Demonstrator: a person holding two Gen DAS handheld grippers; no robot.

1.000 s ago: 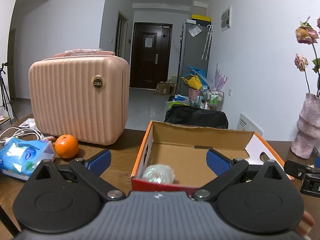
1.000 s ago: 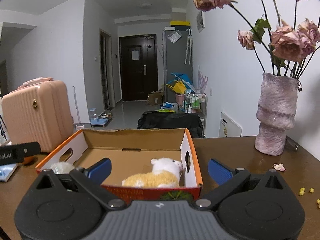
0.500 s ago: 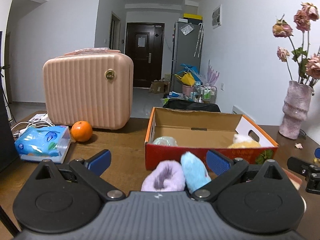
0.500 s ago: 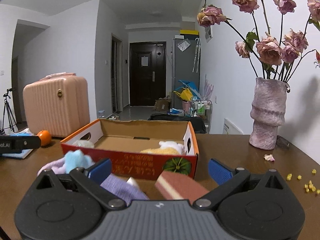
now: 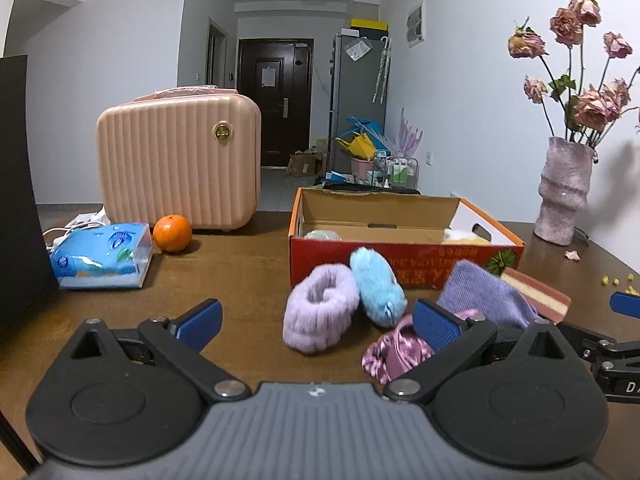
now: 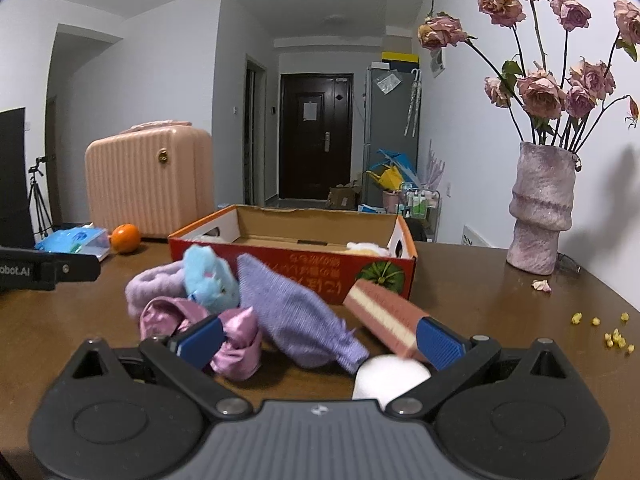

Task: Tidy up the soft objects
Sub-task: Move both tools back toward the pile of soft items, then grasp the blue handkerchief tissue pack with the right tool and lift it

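From the left wrist, the left gripper (image 5: 316,320) hangs low over the dark wooden table (image 5: 240,276) with its blue-padded fingers spread wide and nothing between them. Just ahead, between the fingertips, lies a fluffy lilac plush ring (image 5: 320,312), touching a fuzzy sky-blue plush toy (image 5: 378,286) on its right. By the right finger sit a shiny pink satin scrunchie (image 5: 394,354), a purple knitted cloth (image 5: 486,296) and a pink-and-cream striped sponge block (image 5: 536,292). Beyond them stands the open orange-red cardboard box (image 5: 400,256), holding a pale wrapped bundle (image 5: 322,235) and a yellow-and-white plush (image 5: 464,236).

From the right wrist, the right gripper (image 6: 318,336) is likewise spread wide and empty. The scrunchie lies at its left finger, the knitted cloth between the fingers, the sponge block at the right finger, and a white rounded soft object (image 6: 390,374) close under the right finger.

Judging by this, two items are boxed and six remain on the table, so the sorting looks well short of half done.
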